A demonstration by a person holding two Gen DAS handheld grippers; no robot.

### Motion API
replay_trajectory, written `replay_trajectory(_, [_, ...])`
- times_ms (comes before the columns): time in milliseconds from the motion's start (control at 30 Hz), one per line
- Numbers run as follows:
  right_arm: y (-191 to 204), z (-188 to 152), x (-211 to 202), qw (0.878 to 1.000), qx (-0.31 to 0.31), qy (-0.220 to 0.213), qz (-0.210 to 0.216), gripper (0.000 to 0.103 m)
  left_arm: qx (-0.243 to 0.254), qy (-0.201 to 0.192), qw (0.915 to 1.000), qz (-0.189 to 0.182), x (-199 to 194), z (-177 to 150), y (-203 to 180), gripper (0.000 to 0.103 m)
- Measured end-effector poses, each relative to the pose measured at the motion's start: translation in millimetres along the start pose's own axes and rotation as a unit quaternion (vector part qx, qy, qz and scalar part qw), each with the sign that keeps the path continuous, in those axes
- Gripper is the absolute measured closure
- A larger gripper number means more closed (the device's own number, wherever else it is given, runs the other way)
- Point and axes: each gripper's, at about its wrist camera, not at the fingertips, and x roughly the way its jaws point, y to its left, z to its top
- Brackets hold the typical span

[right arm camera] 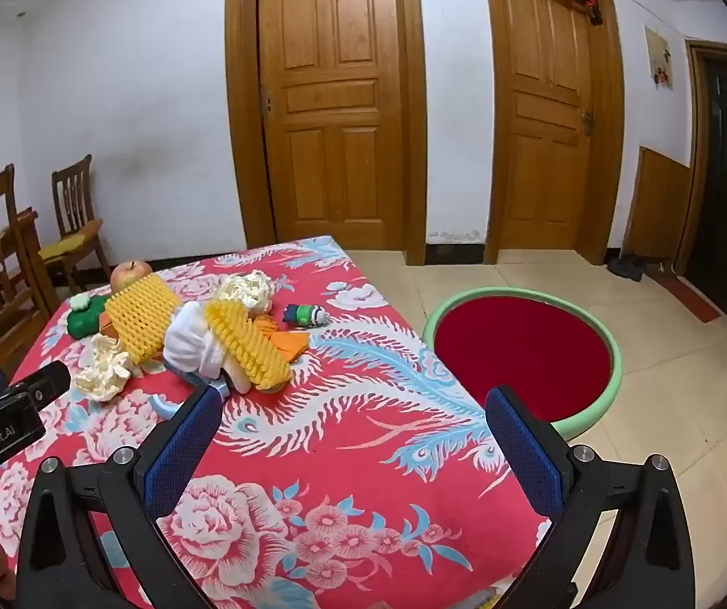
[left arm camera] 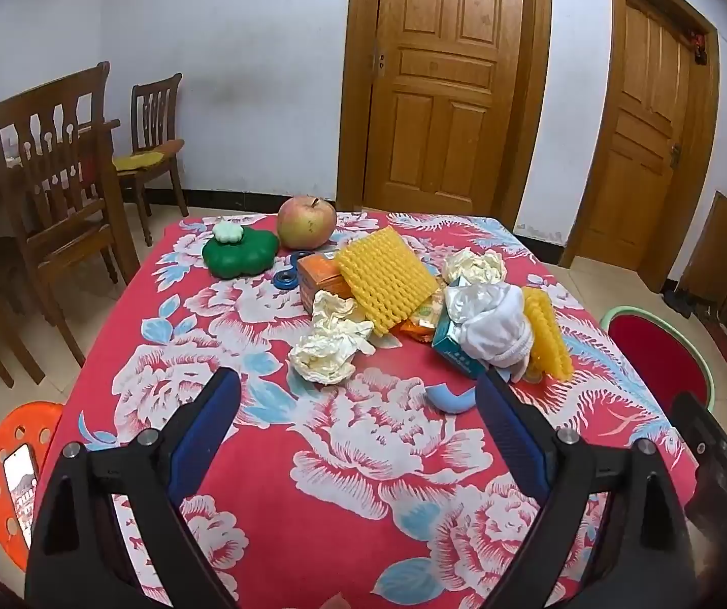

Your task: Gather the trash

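Observation:
A heap of trash lies on the red floral tablecloth [left arm camera: 343, 457]: a crumpled cream paper [left arm camera: 330, 342], a second crumpled paper [left arm camera: 472, 265], two yellow foam nets [left arm camera: 386, 281] [left arm camera: 546, 337], a white cloth [left arm camera: 490, 322] on a teal box [left arm camera: 452, 350], an orange box [left arm camera: 319, 279] and a blue curved piece [left arm camera: 447, 398]. My left gripper [left arm camera: 358, 388] is open and empty, just short of the nearest paper. My right gripper [right arm camera: 353, 401] is open and empty over the table's right side. A red basin with a green rim [right arm camera: 523, 352] stands on the floor to the right.
An apple [left arm camera: 306, 221], a green flower-shaped container [left arm camera: 239, 252] and blue rings [left arm camera: 285, 279] sit at the table's far side. A small green and blue toy [right arm camera: 305, 314] lies past the heap. Wooden chairs [left arm camera: 59, 188] and an orange stool with a phone [left arm camera: 15, 477] stand left.

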Motion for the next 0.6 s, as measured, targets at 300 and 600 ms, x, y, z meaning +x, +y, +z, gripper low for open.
replay_trajectory(300, [2.3,0.6,1.3,1.0,-0.001,-0.006,-0.001,0.0,-0.004,0.007,1.0,-0.001,-0.3,0.4,0.0,0.01])
replay_trajectory(600, [-0.4,2.8,-4.1,1.0,-0.004,-0.007,-0.004,0.0,-0.004,0.008,1.0,-0.001,0.1,-6.8,4.9,0.01])
